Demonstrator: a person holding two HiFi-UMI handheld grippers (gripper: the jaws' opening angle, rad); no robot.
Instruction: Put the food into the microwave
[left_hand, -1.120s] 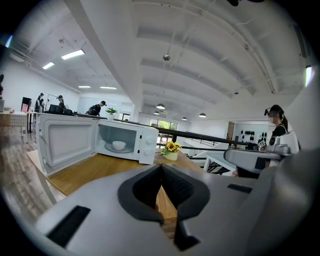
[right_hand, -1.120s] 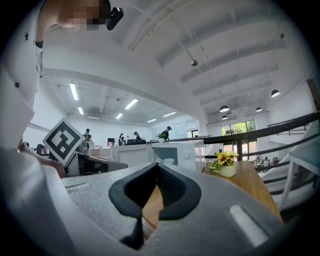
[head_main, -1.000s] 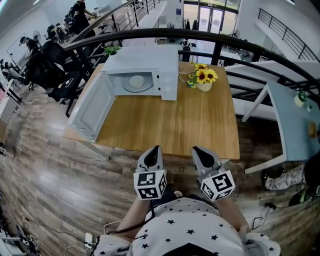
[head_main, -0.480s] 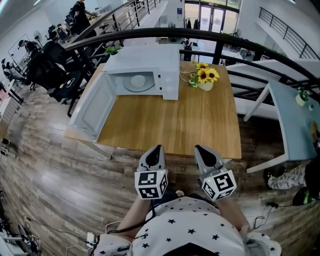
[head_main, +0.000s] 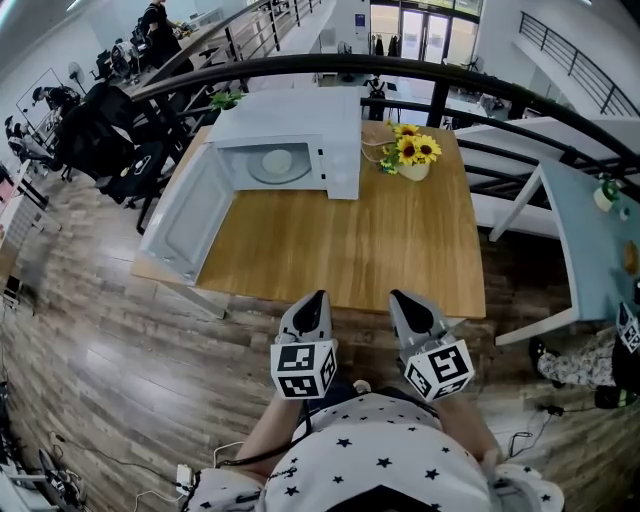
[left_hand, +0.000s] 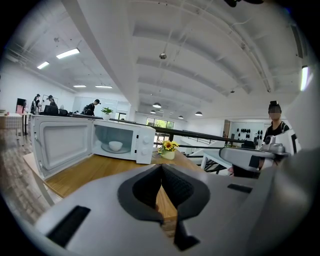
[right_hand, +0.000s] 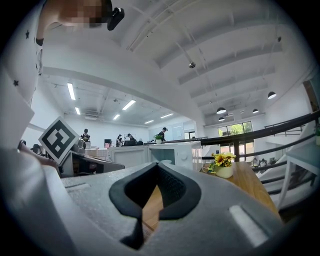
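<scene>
Grey, clenched and empty, the left hand-held gripper (head_main: 316, 298) and right hand-held gripper (head_main: 399, 298) are held side by side at lower centre; food (head_main: 277, 160), seemingly a bowl, is seen inside the open microwave (head_main: 300, 115).

You have 1 counter (head_main: 340, 240) before you. On it, count 1 microwave (head_main: 340, 125), 1 white bowl (head_main: 276, 160) inside it, and 1 pot of sunflowers (head_main: 411, 158). You hold 2 tools: 1 left gripper (head_main: 316, 298) and 1 right gripper (head_main: 398, 298).

Head view: aimed steeply down from above, well short of the microwave (head_main: 290, 112).
Gripper views: held low, faced towards it.
Shared: microwave, wooden table (head_main: 380, 240).
</scene>
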